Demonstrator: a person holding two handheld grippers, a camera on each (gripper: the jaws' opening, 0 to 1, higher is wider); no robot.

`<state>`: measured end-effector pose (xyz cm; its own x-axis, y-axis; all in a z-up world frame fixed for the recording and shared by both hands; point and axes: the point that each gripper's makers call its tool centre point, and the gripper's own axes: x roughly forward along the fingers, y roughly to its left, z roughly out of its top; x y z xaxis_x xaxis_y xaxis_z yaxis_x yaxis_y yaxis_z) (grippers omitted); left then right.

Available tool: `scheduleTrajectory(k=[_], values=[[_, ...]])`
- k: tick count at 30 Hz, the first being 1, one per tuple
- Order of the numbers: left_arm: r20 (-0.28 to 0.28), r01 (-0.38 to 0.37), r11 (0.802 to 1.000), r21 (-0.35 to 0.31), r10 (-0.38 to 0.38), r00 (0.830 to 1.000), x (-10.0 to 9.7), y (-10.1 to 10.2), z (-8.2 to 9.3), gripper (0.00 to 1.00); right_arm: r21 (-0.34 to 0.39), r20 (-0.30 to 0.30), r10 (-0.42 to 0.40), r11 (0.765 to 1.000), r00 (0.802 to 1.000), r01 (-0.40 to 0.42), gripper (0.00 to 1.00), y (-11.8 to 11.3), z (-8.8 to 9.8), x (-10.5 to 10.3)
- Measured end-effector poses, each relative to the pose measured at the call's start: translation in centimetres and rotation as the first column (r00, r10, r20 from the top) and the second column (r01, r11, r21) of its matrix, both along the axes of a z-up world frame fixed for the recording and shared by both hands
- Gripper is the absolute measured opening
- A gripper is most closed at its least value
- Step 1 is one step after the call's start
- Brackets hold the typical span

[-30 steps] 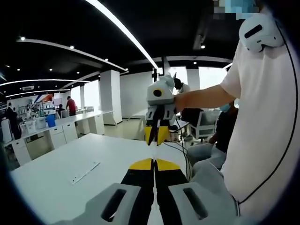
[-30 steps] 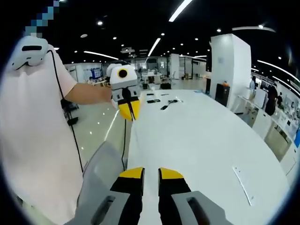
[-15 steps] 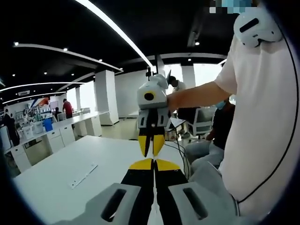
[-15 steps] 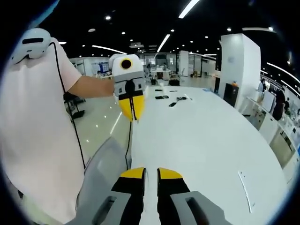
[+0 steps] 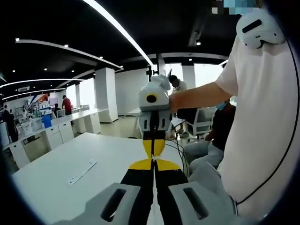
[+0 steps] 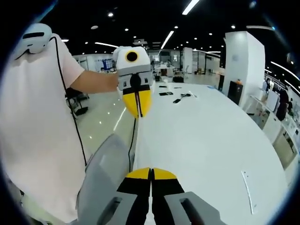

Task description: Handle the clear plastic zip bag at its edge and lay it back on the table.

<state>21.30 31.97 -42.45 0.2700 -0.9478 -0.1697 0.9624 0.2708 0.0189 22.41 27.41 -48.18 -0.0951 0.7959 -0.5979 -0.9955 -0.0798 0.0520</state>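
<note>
Change from half a second ago: the right gripper (image 6: 151,171), whose yellow-tipped jaws stood a narrow gap apart, now has them pressed together in the right gripper view. In the left gripper view it has come lower, and its tips hang just above those of the left gripper (image 5: 153,164). In the right gripper view the left gripper looms larger and nearer than before.

Left gripper: jaws closed tip to tip, as before. Whether either pair pinches anything cannot be told; no film is discernible between the tips.

Clear plastic zip bag: cannot be made out with certainty. A narrow pale strip (image 5: 80,172) lies flat on the white table (image 5: 51,183), well apart from both grippers, to the left of the left gripper's jaws and to the right of the right gripper's jaws. Whether this strip is the bag's edge cannot be told.

Also present: a person in a pale shirt (image 5: 262,122), arms held out to both grippers.
</note>
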Motion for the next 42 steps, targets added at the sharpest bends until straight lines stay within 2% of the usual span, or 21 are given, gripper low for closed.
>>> scheduleTrajectory(k=[3, 6, 10, 11, 14, 17, 19, 20, 24, 27, 29, 31, 33, 34, 36, 37, 40, 42], values=[[-0.009, -0.018, 1.0, 0.0, 0.018, 1.0, 0.3, 0.1, -0.3, 0.0, -0.003, 0.022, -0.004, 1.0, 1.0, 0.004, 0.0, 0.1, -0.2, 0.3], [0.022, -0.041, 0.999, 0.017, 0.041, 0.999, 0.7, 0.1, -0.4, 0.0, -0.017, 0.02, -0.035, 0.999, 0.999, 0.035, 0.0, 0.1, -0.5, 0.8], [0.048, -0.079, 0.997, 0.014, 0.078, 0.996, 1.3, 0.2, 0.1, 0.15, -0.043, 0.027, -0.058, 0.997, 0.998, 0.059, 0.0, -0.1, -0.9, 1.2], [0.077, -0.097, 0.995, 0.022, 0.095, 0.993, 1.7, 0.2, 0.3, 0.18, -0.046, 0.032, -0.058, 0.997, 0.998, 0.059, 0.0, -0.1, -1.0, 1.2], [0.077, -0.086, 0.996, 0.022, 0.084, 0.993, 1.4, -0.4, 0.9, 0.19, -0.069, 0.04, -0.084, 0.994, 0.996, 0.087, 0.0, -0.3, -1.4, 1.7], [0.117, -0.063, 0.995, 0.072, 0.055, 0.992, 1.0, -1.2, 0.8, 0.19, -0.087, 0.053, -0.098, 0.991, 0.994, 0.102, 0.0, -0.3, -1.9, 1.9], [0.158, -0.042, 0.99, 0.137, 0.02, 0.987, 0.7, -2.1, 0.3, 0.2, -0.101, 0.062, -0.102, 0.989, 0.993, 0.108, 0.0, -0.3, -2.2, 2.0], [0.18, -0.027, 0.984, 0.176, -0.005, 0.984, 0.4, -2.6, -0.1, 0.2, -0.108, 0.067, -0.106, 0.988, 0.992, 0.113, 0.0, -0.3, -2.3, 2.1], [0.203, 0.02, 0.954, 0.299, -0.084, 0.976, -0.6, -4.2, -1.9, 0.17, -0.124, 0.076, -0.115, 0.985, 0.99, 0.124, 0.0, -0.1, -2.6, 2.1], [0.227, 0.025, 0.932, 0.36, -0.114, 0.967, -0.6, -4.9, -3.0, 0.13, -0.143, 0.088, -0.109, 0.982, 0.99, 0.121, 0.0, 0.1, -2.9, 1.8], [0.235, 0.02, 0.903, 0.43, -0.134, 0.963, -0.5, -5.3, -4.2, 0.12, -0.169, 0.097, -0.113, 0.977, 0.989, 0.128, 0.0, 0.0, -3.3, 1.8], [0.236, 0.028, 0.886, 0.464, -0.154, 0.959, -0.6, -5.5, -4.8, 0.11, -0.17, 0.096, -0.118, 0.976, 0.988, 0.133, 0.0, 0.2, -3.3, 1.7], [0.245, 0.014, 0.847, 0.531, -0.169, 0.955, -0.2, -5.4, -6.1, 0.11, -0.178, 0.095, -0.115, 0.975, 0.989, 0.131, 0.0, 0.3, -3.4, 1.4], [0.251, 0.014, 0.843, 0.538, -0.176, 0.952, -0.2, -5.5, -6.3, 0.12, -0.184, 0.099, -0.113, 0.974, 0.989, 0.13, 0.0, 0.3, -3.5, 1.4], [0.228, 0.023, 0.842, 0.539, -0.172, 0.958, -0.3, -5.8, -6.7, 0.12, -0.195, 0.096, -0.111, 0.972, 0.989, 0.128, 0.0, 0.4, -3.7, 1.1], [0.231, 0.019, 0.834, 0.552, -0.174, 0.957, -0.1, -5.8, -7.0, 0.12, -0.202, 0.097, -0.116, 0.97, 0.988, 0.134, 0.0, 0.4, -3.8, 1.1], [0.198, 0.027, 0.792, 0.61, -0.186, 0.962, -0.1, -5.2, -8.4, 0.11, -0.213, 0.096, -0.12, 0.967, 0.988, 0.138, 0.0, 0.4, -4.0, 0.9], [0.219, 0.011, 0.775, 0.631, -0.192, 0.957, 0.2, -5.0, -8.9, 0.1, -0.221, 0.097, -0.119, 0.965, 0.988, 0.138, 0.0, 0.5, -4.1, 0.8]])
